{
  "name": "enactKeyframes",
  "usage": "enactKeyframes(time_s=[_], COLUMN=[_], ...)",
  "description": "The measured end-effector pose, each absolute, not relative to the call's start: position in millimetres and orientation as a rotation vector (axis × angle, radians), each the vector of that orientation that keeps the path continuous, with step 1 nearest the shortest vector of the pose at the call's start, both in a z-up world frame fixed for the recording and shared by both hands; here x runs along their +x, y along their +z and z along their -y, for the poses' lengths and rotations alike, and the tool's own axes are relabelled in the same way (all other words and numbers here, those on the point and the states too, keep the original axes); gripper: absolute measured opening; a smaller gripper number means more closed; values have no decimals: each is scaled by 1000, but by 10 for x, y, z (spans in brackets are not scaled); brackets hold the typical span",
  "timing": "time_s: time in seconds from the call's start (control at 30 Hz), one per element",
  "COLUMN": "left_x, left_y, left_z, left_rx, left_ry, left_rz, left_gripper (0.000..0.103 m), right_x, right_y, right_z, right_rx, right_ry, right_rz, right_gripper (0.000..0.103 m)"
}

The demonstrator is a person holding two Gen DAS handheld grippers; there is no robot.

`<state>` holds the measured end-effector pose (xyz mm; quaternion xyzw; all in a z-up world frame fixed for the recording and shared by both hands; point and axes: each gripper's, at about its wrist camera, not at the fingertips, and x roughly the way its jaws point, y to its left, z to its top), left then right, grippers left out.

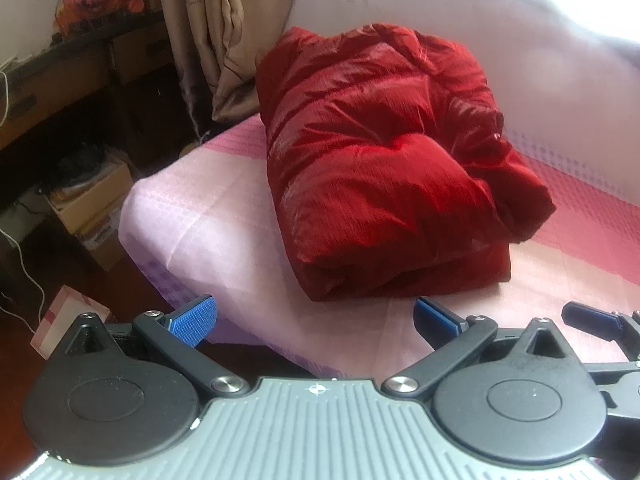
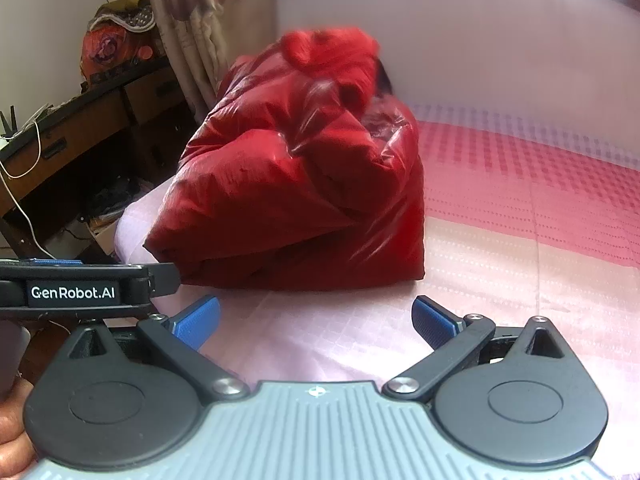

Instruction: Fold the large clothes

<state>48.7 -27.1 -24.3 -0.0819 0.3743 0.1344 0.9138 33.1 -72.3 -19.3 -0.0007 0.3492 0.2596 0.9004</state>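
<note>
A shiny red padded jacket (image 1: pixel 384 160) lies folded into a thick bundle on the pink checked bed sheet (image 1: pixel 224 232). From the right wrist the same jacket (image 2: pixel 296 188) shows its folded front edge. My left gripper (image 1: pixel 316 320) hangs open just short of the bundle's near edge, nothing between its blue pads (image 1: pixel 194 322). My right gripper (image 2: pixel 316 320) is also open and empty, a little back from the jacket. The left gripper's body (image 2: pixel 80 290) shows at the left of the right wrist view, and a fingertip of the right gripper (image 1: pixel 592 320) at the right of the left wrist view.
The bed's left edge (image 1: pixel 136 216) drops to a dark floor with cardboard boxes (image 1: pixel 92 200) and a pink box (image 1: pixel 64 320). A dark desk (image 2: pixel 76 128) with white cables, a curtain (image 1: pixel 224 32) and a pale wall (image 2: pixel 480 48) stand behind. A hand (image 2: pixel 12 432) holds the gripper.
</note>
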Motion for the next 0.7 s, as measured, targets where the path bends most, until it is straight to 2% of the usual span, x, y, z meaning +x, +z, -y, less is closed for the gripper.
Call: enactKeyframes(time_s=[0.7], left_x=[558], left_y=[-423], left_z=[282], left_rx=[-219], left_ry=[243], left_rz=[-859], left_gripper=[103], right_x=[338], right_y=[-319], right_z=[763], right_rx=[-25], right_ry=[542], right_rz=[-754], right_gripper=[103])
